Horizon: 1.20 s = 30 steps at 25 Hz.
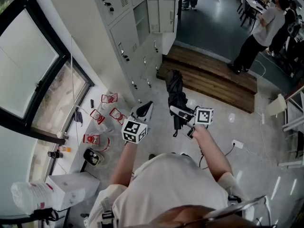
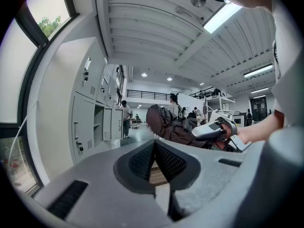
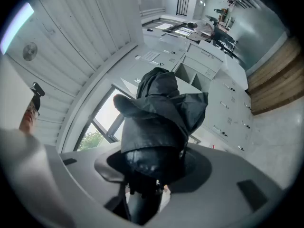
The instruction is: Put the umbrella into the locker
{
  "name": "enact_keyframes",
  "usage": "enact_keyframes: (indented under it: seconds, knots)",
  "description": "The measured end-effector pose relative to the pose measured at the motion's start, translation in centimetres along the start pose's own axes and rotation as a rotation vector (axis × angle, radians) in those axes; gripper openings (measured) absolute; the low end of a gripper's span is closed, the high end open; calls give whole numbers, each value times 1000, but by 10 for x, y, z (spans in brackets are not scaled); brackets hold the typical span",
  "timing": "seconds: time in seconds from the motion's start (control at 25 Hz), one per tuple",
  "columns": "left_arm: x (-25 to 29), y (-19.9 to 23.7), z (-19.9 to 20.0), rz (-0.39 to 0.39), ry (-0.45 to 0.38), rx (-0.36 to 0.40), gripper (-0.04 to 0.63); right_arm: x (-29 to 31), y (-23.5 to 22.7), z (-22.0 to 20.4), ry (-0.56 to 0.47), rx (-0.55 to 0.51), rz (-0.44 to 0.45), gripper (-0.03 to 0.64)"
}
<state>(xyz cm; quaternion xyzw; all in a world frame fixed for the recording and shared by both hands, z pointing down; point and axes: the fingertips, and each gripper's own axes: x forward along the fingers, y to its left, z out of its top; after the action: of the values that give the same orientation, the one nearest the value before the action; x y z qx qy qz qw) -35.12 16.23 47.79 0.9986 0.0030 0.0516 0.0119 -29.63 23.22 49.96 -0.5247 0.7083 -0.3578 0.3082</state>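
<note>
Grey lockers (image 1: 124,37) lined the left wall, one compartment (image 1: 141,17) open, red-white clutter (image 1: 102,113) on the floor below. The left gripper (image 1: 144,109), jaws together, held nothing. The right gripper (image 1: 179,112) clamped the folded umbrella (image 1: 175,89), well apart from the lockers. Its loose fabric could snag the doorway, and the wooden step (image 1: 213,80) invited a stumble.

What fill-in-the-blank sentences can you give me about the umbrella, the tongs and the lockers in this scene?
1. The folded black fabric umbrella is clamped in the right tongs, while the left tongs hold ___.
2. In the bank of grey metal lockers, one door stands ___.
3. The raised brown step beyond the lockers is made of ___.

Missing words: nothing; open; wood.
</note>
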Motion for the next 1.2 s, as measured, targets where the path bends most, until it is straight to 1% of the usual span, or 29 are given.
enact_keyframes:
  seconds: [0.48, 0.68, 0.88, 1.2]
  knots:
    - [9, 1, -4, 8, 12, 2, 3, 2, -1, 6, 12, -25, 30, 230]
    - [22, 0, -2, 8, 15, 6, 3, -4, -6, 16, 5, -3, 41, 233]
    - [39, -10, -1, 7, 21, 8, 3, -21, -17, 23, 26, -34, 7, 233]
    - [59, -34, -3, 26, 22, 9, 3, -47, -27, 33, 55, -58, 27, 233]
